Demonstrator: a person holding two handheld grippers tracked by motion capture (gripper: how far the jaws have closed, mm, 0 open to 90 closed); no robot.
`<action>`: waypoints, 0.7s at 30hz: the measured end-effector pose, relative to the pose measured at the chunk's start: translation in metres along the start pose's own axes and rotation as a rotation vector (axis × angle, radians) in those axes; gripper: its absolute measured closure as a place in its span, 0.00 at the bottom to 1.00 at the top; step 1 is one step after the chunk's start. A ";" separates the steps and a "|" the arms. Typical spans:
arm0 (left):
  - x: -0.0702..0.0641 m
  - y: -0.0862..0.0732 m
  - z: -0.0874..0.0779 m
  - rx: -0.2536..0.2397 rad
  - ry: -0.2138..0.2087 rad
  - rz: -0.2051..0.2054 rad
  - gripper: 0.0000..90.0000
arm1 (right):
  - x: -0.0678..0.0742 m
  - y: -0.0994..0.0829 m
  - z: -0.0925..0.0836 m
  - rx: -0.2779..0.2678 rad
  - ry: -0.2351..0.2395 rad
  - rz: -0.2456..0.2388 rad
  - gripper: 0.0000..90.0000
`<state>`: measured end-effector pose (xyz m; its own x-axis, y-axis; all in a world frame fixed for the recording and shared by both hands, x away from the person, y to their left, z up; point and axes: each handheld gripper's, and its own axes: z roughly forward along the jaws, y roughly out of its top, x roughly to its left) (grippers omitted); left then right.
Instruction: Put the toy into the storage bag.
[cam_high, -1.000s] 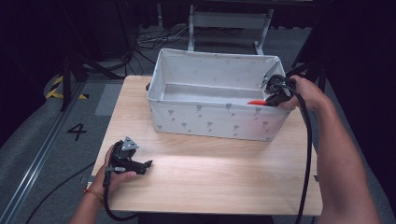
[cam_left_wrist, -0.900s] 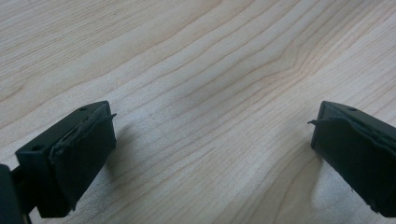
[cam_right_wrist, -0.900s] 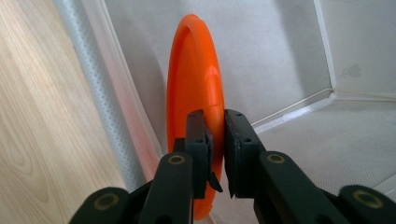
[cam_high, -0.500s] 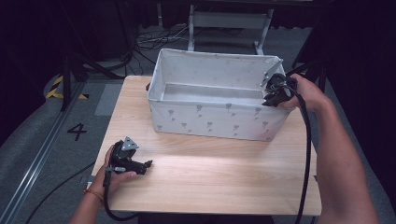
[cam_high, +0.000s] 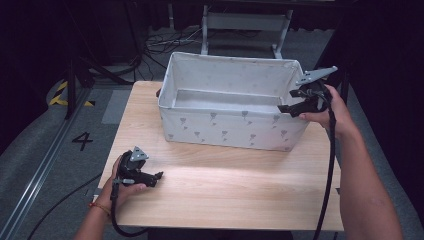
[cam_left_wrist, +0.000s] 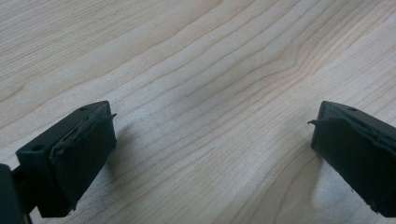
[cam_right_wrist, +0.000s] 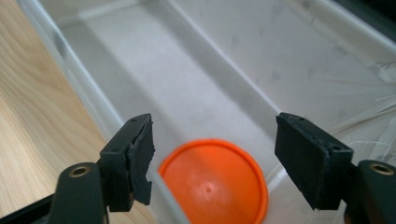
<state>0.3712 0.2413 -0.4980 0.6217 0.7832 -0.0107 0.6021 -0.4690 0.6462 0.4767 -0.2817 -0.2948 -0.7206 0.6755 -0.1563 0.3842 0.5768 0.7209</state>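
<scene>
1. At the left of the high view, the person's left hand (cam_high: 122, 182) rests on the wooden surface (cam_high: 240, 185) near its front left corner and holds the left tool (cam_high: 159, 176), which lies low and points to the right.
2. In the left gripper view that tool (cam_left_wrist: 212, 154) has its jaws spread wide with nothing between them; bare wood grain lies beneath and its pads (cam_left_wrist: 84, 154) touch no object.
3. In the middle of the high view, a white fabric bin (cam_high: 230, 135) with a faint grey print stands on the far half of the surface, well apart from the left tool. Its walls are upright and its top is open.
4. Inside the bin, the right gripper view shows an orange round disc (cam_right_wrist: 215, 186) lying flat on the bottom near the right end wall, close to the corner by the front wall.
5. At the right of the high view, the right hand (cam_high: 332, 112) holds the right tool (cam_high: 284, 109) over the bin's right rim, pointing left and down into it.
6. In the right gripper view this tool (cam_right_wrist: 212, 161) hangs above the disc with its jaws apart; they have just been opening. The disc lies below the gap and neither pad presses it, so it is free.
7. The bin's front rim (cam_right_wrist: 70, 79) runs just beside one pad, with the wooden surface beyond it.
</scene>
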 end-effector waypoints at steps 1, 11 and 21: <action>0.000 0.000 0.000 0.000 0.000 0.000 0.00 | 0.001 -0.001 -0.003 -0.019 -0.004 0.011 0.32; 0.000 0.000 0.000 0.000 0.000 0.000 0.00 | 0.017 -0.017 -0.034 -0.094 -0.090 0.063 0.29; 0.000 0.000 0.000 -0.001 0.001 0.000 0.00 | 0.038 -0.036 -0.059 -0.107 -0.135 0.032 0.29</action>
<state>0.3711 0.2412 -0.4980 0.6210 0.7837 -0.0101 0.6019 -0.4687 0.6465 0.4015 -0.3037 -0.2871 -0.6220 0.7527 -0.2158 0.3370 0.5061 0.7939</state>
